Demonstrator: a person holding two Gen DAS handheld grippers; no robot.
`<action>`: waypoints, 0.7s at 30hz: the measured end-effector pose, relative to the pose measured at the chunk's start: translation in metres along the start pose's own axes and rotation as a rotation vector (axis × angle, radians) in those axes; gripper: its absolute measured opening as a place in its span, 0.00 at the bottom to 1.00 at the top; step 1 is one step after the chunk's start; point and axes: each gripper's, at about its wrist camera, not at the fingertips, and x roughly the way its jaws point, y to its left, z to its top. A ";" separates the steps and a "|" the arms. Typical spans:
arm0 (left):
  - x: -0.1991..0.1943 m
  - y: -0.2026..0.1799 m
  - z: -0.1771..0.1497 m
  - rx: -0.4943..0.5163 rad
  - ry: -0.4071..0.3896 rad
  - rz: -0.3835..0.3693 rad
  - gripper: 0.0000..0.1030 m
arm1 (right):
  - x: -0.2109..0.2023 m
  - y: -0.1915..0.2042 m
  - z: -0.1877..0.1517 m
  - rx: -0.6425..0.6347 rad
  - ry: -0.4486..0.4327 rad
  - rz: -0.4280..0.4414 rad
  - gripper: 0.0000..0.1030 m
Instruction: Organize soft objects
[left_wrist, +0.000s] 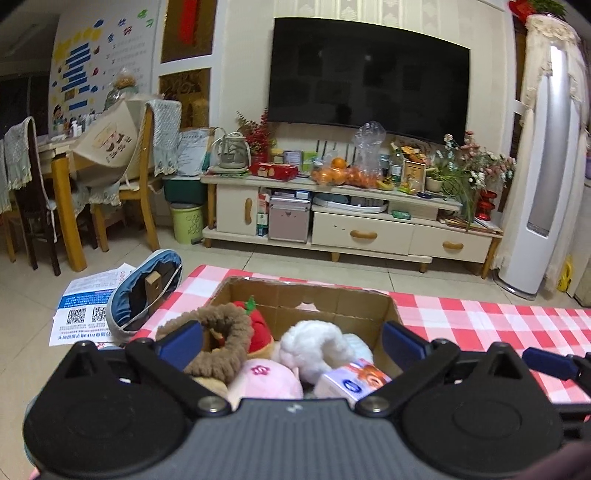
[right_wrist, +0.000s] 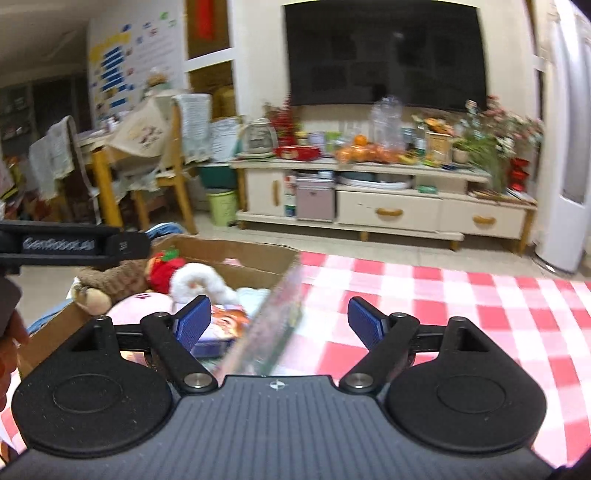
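A red-and-white checked tablecloth (right_wrist: 443, 295) carries an open brown cardboard box (left_wrist: 388, 314) already packed with plush toys (left_wrist: 314, 347). Left gripper (left_wrist: 291, 343) and right gripper (right_wrist: 279, 319) hover above it, tongs spread, empty; sorting looks nearly finished.

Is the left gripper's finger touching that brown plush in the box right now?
Cannot tell. In the left wrist view the left gripper is open, its left finger overlapping the brown plush in the cardboard box; no gap shows.
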 end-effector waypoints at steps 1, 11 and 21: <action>-0.002 -0.002 -0.002 0.009 -0.002 -0.003 0.99 | -0.004 -0.004 -0.002 0.018 -0.003 -0.014 0.98; -0.028 -0.019 -0.022 0.048 -0.034 -0.024 0.99 | -0.033 -0.033 -0.020 0.149 -0.010 -0.088 0.99; -0.058 -0.023 -0.047 0.056 -0.034 -0.039 0.99 | -0.056 -0.030 -0.045 0.162 0.022 -0.099 1.00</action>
